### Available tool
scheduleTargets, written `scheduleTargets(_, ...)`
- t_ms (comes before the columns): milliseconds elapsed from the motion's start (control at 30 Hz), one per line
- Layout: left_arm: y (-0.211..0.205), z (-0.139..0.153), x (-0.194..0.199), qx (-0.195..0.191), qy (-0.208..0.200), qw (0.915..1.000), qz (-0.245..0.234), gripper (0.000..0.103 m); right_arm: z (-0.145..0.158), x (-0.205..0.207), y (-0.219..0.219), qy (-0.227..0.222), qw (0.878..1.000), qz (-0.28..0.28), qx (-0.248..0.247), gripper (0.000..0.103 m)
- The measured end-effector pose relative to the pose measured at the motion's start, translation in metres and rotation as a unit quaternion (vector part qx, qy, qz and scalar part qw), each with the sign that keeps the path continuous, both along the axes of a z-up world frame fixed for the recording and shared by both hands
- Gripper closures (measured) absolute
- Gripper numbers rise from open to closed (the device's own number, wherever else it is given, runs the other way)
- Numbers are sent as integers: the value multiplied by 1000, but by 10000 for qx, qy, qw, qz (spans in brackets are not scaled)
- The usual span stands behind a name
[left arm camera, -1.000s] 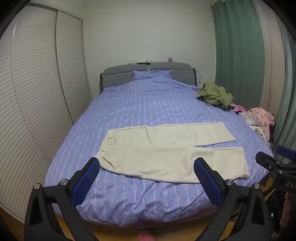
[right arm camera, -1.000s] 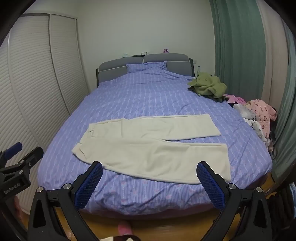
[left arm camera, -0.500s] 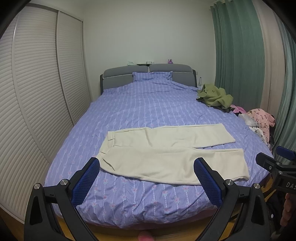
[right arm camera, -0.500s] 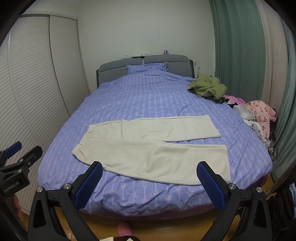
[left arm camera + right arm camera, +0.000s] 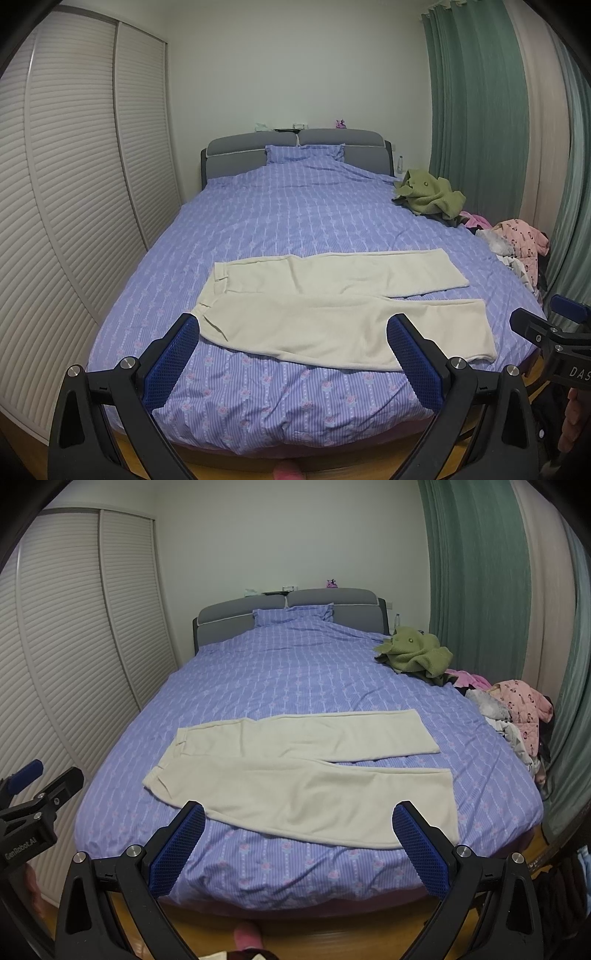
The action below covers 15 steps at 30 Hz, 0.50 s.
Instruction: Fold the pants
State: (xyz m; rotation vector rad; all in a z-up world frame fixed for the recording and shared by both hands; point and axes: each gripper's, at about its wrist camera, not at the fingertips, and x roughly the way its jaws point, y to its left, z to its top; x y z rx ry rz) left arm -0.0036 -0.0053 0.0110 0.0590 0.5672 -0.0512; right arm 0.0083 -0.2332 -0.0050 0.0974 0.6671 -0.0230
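Cream pants [image 5: 332,302] [image 5: 303,771] lie flat across the near half of a bed with a purple patterned cover [image 5: 295,210] [image 5: 295,672]. The waistband is at the left, both legs run to the right and are spread slightly apart. My left gripper [image 5: 293,360] hangs open in front of the bed's foot, short of the pants' near edge, holding nothing. My right gripper [image 5: 299,843] is open too, at about the same distance. In the left wrist view the right gripper's body [image 5: 554,343] shows at the right edge; in the right wrist view the left gripper's body [image 5: 33,812] shows at the left.
A green garment [image 5: 428,195] [image 5: 413,653] lies at the bed's far right. A pile of pink and grey clothes [image 5: 517,240] [image 5: 513,709] sits along the right side. Louvred wardrobe doors [image 5: 74,184] stand left, green curtains [image 5: 476,110] right. A pink-socked foot [image 5: 247,936] stands on the wooden floor.
Both cameras have tilted up slightly, so the bed and pants sit a little lower in the views. The pants have not moved and both grippers stay open.
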Motion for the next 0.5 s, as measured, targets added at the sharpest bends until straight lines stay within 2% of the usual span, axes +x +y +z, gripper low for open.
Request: scheduleTargets(500,1,1,-1,-10,-51,10000,27,0,-1,-2,0,-39,10000,27,-25,0)
